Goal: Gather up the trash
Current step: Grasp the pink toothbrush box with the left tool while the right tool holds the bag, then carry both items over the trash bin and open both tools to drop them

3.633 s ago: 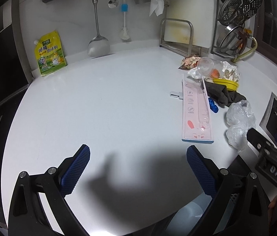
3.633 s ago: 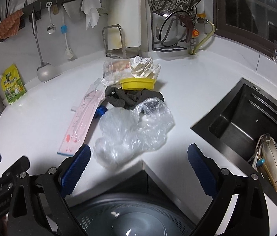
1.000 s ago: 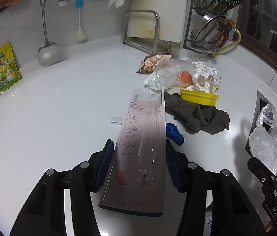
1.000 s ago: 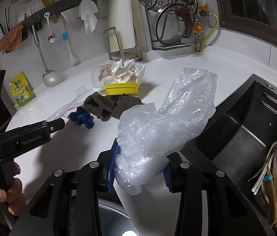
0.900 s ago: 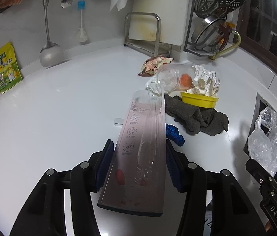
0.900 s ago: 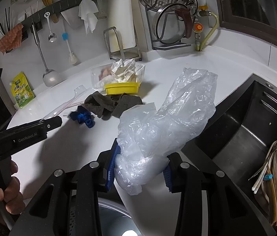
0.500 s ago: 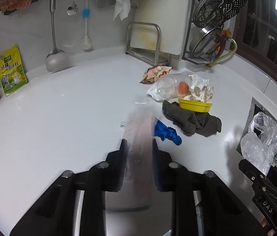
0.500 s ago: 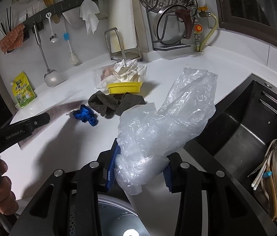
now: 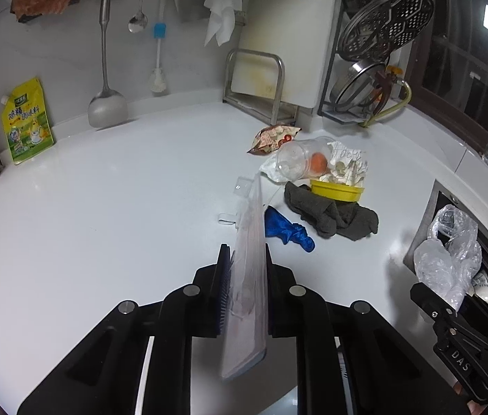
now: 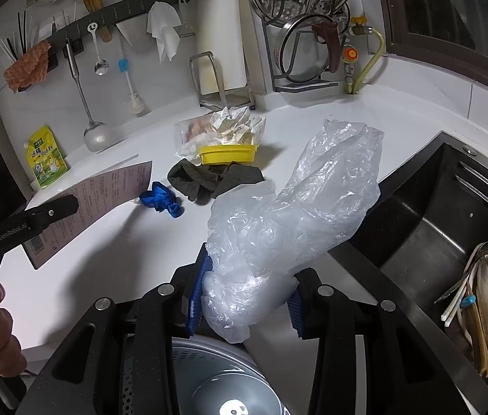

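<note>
The white table (image 9: 112,214) filled most of both views, with a dark sink (image 10: 451,214) cut into its right side and a perforated bin (image 10: 188,380) just below its front edge. The right tongs (image 10: 245,297) were clenched on a crumpled clear plastic bag (image 10: 296,214), held above the table's edge and the bin. The left tongs (image 9: 244,287) had just been closing and gripped a long flat pink package (image 9: 249,276) on edge between their pads, its far end tilted up off the table. Farther back lay a dark grey rag (image 9: 330,212), touching a yellow tub (image 9: 337,190) heaped with crumpled paper, and a tipped clear cup (image 9: 299,160). A small blue scrap (image 9: 287,230) lay just beside the rag.
</note>
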`<state>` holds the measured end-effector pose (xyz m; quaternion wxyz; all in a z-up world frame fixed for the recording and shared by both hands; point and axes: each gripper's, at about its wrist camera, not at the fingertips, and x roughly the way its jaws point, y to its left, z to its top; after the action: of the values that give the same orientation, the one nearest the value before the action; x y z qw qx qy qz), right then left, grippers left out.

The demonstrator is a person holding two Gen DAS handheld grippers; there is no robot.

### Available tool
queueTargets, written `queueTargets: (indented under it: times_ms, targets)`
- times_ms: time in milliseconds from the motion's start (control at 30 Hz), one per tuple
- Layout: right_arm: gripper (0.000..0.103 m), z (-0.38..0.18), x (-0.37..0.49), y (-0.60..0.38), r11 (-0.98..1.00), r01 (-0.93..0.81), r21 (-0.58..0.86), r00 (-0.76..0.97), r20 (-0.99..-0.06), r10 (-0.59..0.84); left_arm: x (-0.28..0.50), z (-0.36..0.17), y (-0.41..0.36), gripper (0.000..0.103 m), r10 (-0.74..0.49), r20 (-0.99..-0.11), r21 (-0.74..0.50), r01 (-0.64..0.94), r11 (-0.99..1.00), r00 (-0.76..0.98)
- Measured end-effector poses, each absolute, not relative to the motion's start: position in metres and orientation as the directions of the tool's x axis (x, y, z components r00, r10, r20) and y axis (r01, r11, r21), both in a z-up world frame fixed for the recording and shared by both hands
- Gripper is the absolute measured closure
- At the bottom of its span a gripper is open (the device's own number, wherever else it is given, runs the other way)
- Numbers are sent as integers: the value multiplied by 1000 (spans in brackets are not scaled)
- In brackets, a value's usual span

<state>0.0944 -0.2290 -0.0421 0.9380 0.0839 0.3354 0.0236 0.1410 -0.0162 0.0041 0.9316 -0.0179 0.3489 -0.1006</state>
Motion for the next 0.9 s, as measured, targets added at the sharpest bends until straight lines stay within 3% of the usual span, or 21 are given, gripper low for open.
queueTargets:
  times_ms: [467, 900]
  targets:
    - [65, -30, 57, -213, 987, 1, 159, 786, -611, 98, 86, 26, -7, 88, -225, -595, -109, 200, 974, 771]
    - [65, -41, 2, -191, 987, -34, 156, 760, -637, 127, 21, 15, -3, 88, -233, -596, -79, 232, 969, 768]
